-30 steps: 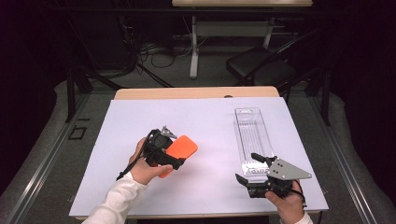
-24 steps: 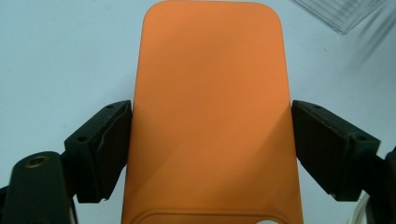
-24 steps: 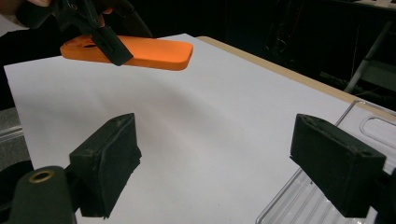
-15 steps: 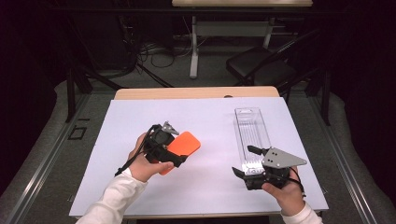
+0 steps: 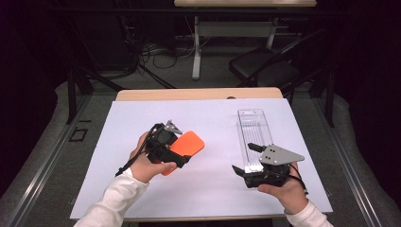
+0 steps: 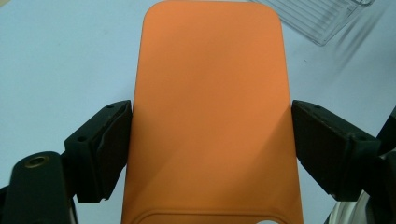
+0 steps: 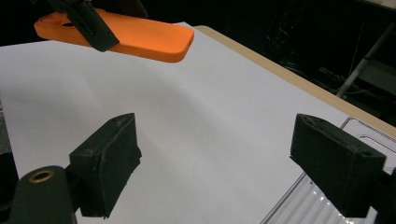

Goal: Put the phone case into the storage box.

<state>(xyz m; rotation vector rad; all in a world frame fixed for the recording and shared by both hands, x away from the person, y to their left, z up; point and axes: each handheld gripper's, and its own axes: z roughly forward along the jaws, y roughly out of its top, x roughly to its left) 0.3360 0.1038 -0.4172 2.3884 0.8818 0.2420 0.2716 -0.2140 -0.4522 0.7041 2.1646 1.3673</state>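
On white paper [image 5: 208, 184], left jaws clamp the orange case [image 6: 210, 116]; right jaws gape.

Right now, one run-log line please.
left gripper: shut on orange case, lifted | right gripper: open, empty | clear tray: on white sheet

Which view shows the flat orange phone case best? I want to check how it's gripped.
The left gripper view: the flat orange phone case sits large between the left tool's jaws, pressed at both edges. The high view shows it small, partly behind the hand; the right gripper view shows it edge-on, above the white sheet.
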